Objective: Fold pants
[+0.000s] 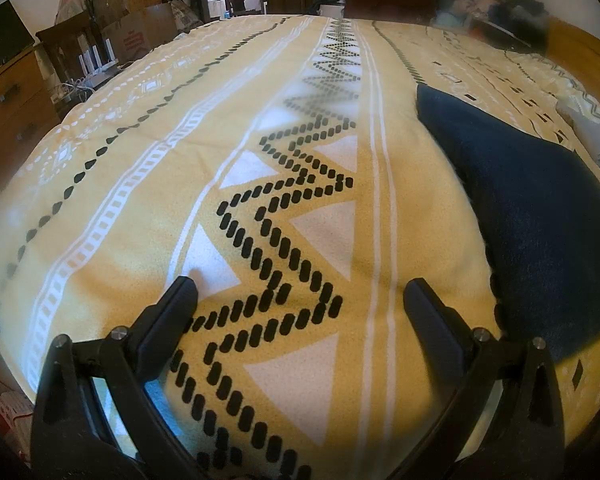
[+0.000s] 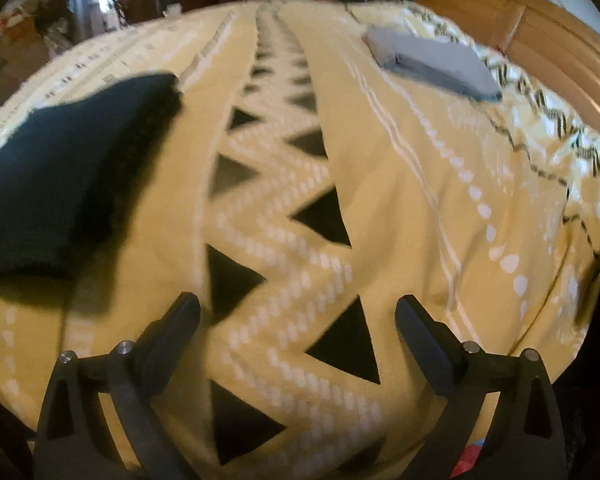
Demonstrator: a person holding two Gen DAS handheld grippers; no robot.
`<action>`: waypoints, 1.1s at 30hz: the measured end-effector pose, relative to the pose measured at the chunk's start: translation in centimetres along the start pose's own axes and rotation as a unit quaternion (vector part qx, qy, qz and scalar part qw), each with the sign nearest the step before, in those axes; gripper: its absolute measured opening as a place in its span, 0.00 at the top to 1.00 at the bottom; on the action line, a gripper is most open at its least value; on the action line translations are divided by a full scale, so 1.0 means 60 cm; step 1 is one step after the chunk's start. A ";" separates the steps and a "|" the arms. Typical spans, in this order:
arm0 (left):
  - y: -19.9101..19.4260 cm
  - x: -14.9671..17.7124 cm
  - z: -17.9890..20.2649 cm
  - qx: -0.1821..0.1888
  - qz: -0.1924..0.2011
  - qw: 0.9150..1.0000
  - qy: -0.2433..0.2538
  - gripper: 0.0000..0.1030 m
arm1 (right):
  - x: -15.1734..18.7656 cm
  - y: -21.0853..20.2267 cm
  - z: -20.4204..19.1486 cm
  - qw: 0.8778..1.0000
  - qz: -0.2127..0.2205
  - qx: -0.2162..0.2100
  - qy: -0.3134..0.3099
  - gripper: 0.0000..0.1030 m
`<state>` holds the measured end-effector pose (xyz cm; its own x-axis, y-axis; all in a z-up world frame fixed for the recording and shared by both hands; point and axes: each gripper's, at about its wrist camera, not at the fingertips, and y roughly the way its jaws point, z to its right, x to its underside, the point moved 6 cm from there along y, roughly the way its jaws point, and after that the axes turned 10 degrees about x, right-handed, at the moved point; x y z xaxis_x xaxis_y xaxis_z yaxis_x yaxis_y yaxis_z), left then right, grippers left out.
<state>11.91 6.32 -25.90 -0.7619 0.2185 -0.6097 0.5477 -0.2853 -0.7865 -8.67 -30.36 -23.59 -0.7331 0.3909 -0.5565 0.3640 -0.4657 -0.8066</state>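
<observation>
Fold looks done, or close to it: the dark pants (image 1: 536, 216) lie as one compact flat bundle on the yellow patterned bedspread (image 1: 148, 184), and neither gripper holds them. Left gripper (image 1: 300, 292) has its jaws spread wide with only bedspread between them; the pants sit just off its right jaw, ahead and to the right, not touching as far as the view shows. Right gripper (image 2: 298, 308) also stands wide open and empty, the pants (image 2: 72, 176) ahead and to the left of its left jaw. The right wrist view is blurred, so the number of fold layers is unclear; edges look stacked, probably a final fold. Left to do, judged: at most a tidy or smoothing, then pull away. Counts: one pair of pants, two grippers, one bedspread, one grey folded item (image 2: 432, 64) far ahead of the right jaw of the right gripper, possibly another garment.
</observation>
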 end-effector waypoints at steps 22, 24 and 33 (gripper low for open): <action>0.006 -0.008 -0.001 0.000 0.003 1.000 0.000 0.00 | -0.013 0.061 -0.045 0.996 -0.060 -0.061 -0.037 0.00; 0.007 -0.009 -0.003 0.000 0.002 1.000 0.000 0.00 | -0.011 0.058 -0.045 0.996 -0.061 -0.061 -0.032 0.00; 0.011 -0.012 -0.003 0.003 0.002 1.000 -0.016 0.00 | -0.013 0.063 -0.044 0.996 -0.061 -0.058 -0.022 0.00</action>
<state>12.88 6.17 -25.98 -0.7710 0.1874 -0.6087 0.5479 -0.2920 -0.7839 -5.20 -30.36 -26.74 -0.7991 0.4033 -0.4459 0.3327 -0.3212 -0.8867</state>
